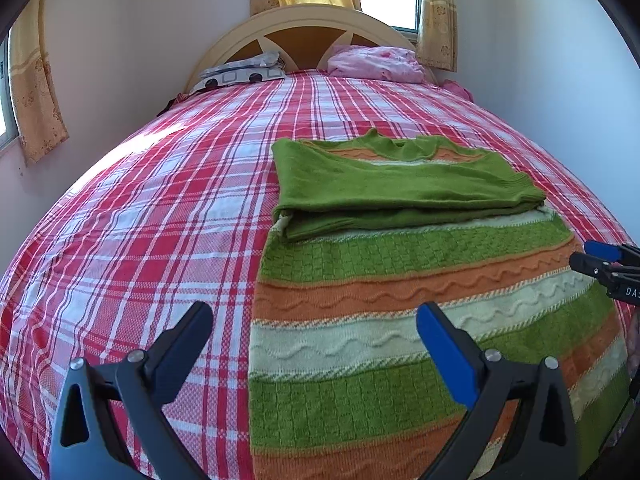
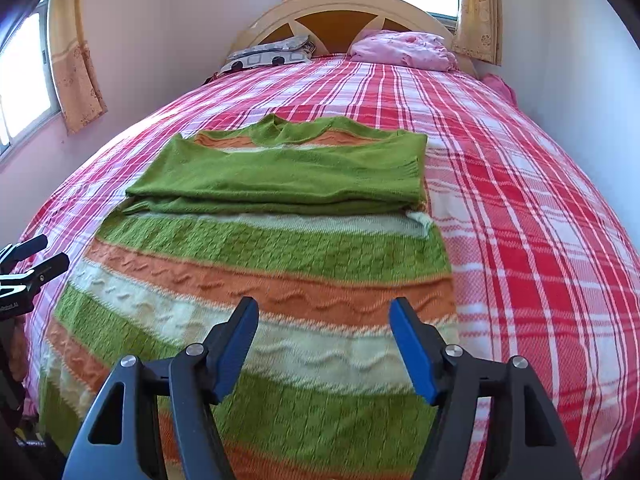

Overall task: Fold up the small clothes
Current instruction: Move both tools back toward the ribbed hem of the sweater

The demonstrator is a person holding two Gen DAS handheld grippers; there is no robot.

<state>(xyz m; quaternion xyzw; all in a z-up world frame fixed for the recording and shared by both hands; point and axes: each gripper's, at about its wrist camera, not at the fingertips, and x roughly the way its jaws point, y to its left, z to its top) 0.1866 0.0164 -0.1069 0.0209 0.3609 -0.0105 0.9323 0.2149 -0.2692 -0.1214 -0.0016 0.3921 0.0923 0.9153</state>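
Bedroom, plaid-covered bed (image 1: 140, 240) under both cameras. Nearest: left gripper (image 1: 316, 334), jaws spread, nothing between them, over the sweater's left edge; right gripper (image 2: 324, 326), jaws spread and empty, above the lower stripes. Striped sweater (image 2: 260, 280) lies flat on the bedspread, hem toward the cameras. Farther: both green sleeves (image 2: 280, 176) already folded across the chest. Body fold not yet done, judging by its full length. Beyond: pillows (image 1: 376, 63), headboard (image 1: 304, 20), curtains
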